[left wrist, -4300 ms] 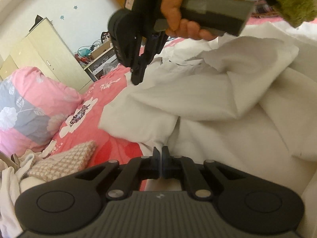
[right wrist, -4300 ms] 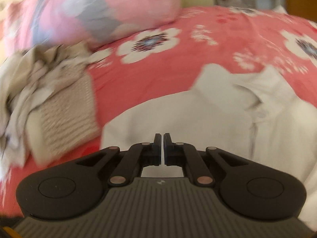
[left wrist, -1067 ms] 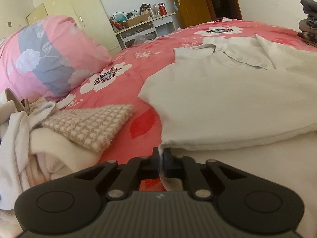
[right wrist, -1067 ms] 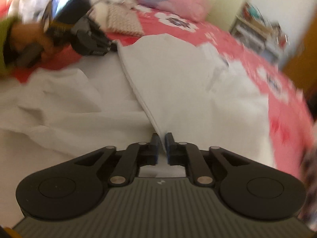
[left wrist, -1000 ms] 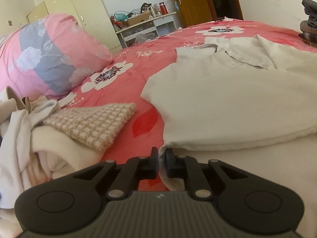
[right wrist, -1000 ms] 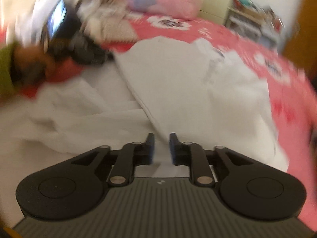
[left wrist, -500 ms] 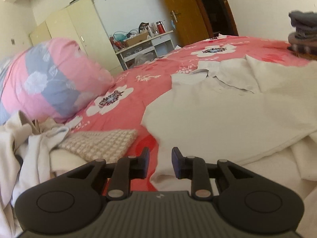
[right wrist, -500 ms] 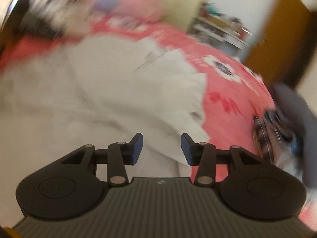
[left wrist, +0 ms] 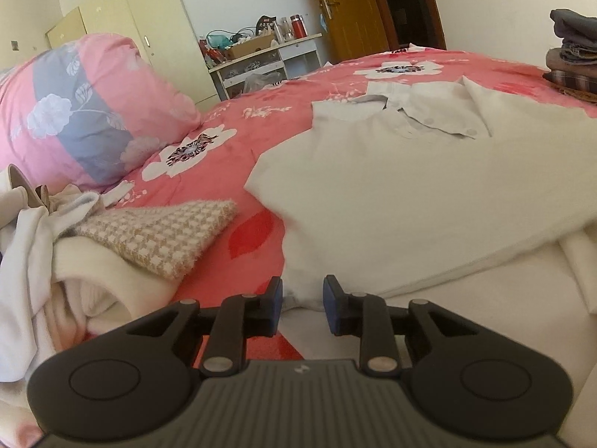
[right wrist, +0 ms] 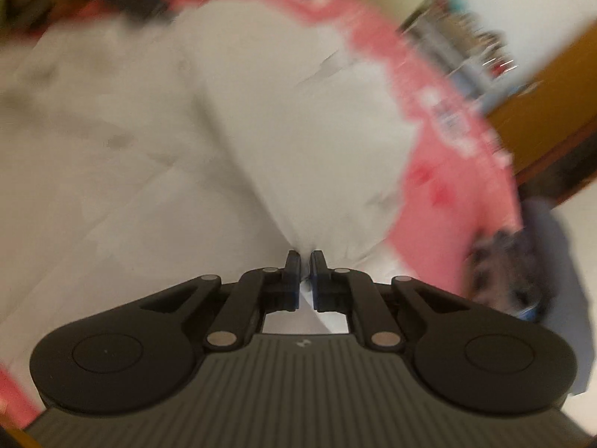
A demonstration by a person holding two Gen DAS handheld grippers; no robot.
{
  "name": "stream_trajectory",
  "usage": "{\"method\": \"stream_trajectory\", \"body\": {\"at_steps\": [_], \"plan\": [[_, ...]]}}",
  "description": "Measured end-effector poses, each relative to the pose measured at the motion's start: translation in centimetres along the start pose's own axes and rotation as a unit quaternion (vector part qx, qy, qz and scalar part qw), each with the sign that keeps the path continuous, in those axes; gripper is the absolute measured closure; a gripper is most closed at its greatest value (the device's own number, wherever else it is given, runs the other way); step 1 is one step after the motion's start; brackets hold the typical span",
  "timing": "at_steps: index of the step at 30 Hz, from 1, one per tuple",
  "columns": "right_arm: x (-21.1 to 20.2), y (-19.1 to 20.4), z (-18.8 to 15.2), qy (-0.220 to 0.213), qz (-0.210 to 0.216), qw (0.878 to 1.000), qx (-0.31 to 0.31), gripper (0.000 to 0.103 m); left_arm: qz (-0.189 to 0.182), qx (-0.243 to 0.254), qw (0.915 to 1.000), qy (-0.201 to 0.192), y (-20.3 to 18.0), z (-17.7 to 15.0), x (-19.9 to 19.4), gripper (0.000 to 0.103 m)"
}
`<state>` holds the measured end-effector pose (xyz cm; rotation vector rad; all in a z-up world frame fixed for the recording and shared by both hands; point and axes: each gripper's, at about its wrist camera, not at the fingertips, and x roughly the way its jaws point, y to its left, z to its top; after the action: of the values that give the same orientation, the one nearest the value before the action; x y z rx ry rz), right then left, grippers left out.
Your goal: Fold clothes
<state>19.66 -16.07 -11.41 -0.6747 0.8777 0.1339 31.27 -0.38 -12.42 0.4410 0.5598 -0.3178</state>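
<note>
The left gripper (left wrist: 300, 300), which was pinching the shirt (left wrist: 391, 194) hem a second ago, is now hovering with its jaws parted and nothing pressed between them. The right gripper (right wrist: 305, 278) is doing the opposite: after opening wide, it is now pinching a fold of the shirt edge. The shirt is lying folded on the bed (left wrist: 261, 119), collar far from the left gripper. Likely the next fold is starting from the right side.
</note>
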Motion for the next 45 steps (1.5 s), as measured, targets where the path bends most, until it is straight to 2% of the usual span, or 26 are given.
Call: {"method": "stream_trajectory", "body": {"at_steps": [3,4,6,8,10,12,14,17,19,21,22,25,29,33,36,38,40,41,42,45], "plan": [[0.6,1.1,-0.9,0.022,0.015,1.0,-0.002,0.091,0.006,0.001,1.0,-0.002,0.2,-0.1,-0.3,0.076],[-0.1,0.5,-0.9,0.017,0.019,1.0,0.017,0.089,0.009,0.002,1.0,-0.003,0.3,-0.1,-0.4,0.076],[-2.3,-1.7,-0.8,-0.028,0.035,0.996,0.08,0.08,0.02,0.005,0.9998,-0.006,0.6,-0.1,-0.5,0.076],[-4.4,-4.2,-0.6,-0.092,0.053,0.983,0.149,0.078,0.031,0.002,0.9995,-0.004,0.9,0.0,-0.4,0.076],[-5.0,-6.4,-0.3,-0.146,0.074,0.964,0.211,0.077,0.039,-0.001,0.9993,-0.001,1.2,-0.1,-0.3,0.076],[-3.6,-7.8,0.5,-0.168,0.102,0.947,0.255,0.077,0.044,0.001,0.999,0.001,1.2,-0.2,-0.3,0.076],[-1.0,-9.0,1.8,-0.164,0.126,0.935,0.288,0.078,0.047,0.0,0.9989,-0.002,1.4,-0.1,-0.4,0.076],[1.8,-9.7,5.0,-0.163,0.155,0.927,0.3,0.078,0.048,-0.011,0.9988,-0.006,1.9,0.0,-0.5,0.076],[2.7,-9.3,8.1,-0.177,0.179,0.926,0.281,0.078,0.026,-0.027,0.9993,-0.009,2.2,-0.1,-0.4,0.076],[4.8,-9.5,12.0,-0.187,0.219,0.919,0.271,0.077,0.008,-0.034,0.9993,-0.007,2.1,-0.2,-0.1,0.076],[5.8,-9.3,14.1,-0.187,0.24,0.914,0.267,0.077,0.01,-0.033,0.9994,0.0,2.0,-0.2,0.2,0.076],[9.9,-8.2,20.6,-0.171,0.27,0.917,0.238,0.074,0.017,-0.035,0.9991,0.015,1.9,-0.4,0.7,0.076],[15.6,-6.4,27.8,-0.136,0.271,0.926,0.224,0.072,0.018,-0.04,0.9988,0.02,1.9,-0.6,0.8,0.076],[18.0,-2.6,33.4,-0.124,0.263,0.948,0.127,0.069,0.019,-0.039,0.9989,0.019,1.8,-0.8,0.8,0.076],[19.8,0.3,35.9,-0.082,0.224,0.969,0.068,0.068,0.014,-0.046,0.9987,0.018,2.0,-0.9,0.8,0.076],[21.2,0.7,36.2,-0.053,0.21,0.974,0.064,0.071,0.013,-0.049,0.9986,0.018,2.1,-0.9,0.7,0.076],[22.7,0.6,36.3,-0.026,0.196,0.977,0.079,0.092,0.012,-0.05,0.9985,0.018,2.1,-0.9,0.8,0.076],[22.8,0.2,36.1,-0.029,0.195,0.976,0.096,0.101,0.012,-0.05,0.9985,0.018,2.1,-0.9,0.8,0.076],[22.6,-0.4,35.8,-0.044,0.201,0.971,0.121,0.103,0.012,-0.05,0.9985,0.019,2.1,-0.9,0.8,0.076],[22.3,-2.3,34.7,-0.099,0.247,0.942,0.203,0.103,0.014,-0.048,0.9985,0.021,2.0,-0.9,0.8,0.075]]}}
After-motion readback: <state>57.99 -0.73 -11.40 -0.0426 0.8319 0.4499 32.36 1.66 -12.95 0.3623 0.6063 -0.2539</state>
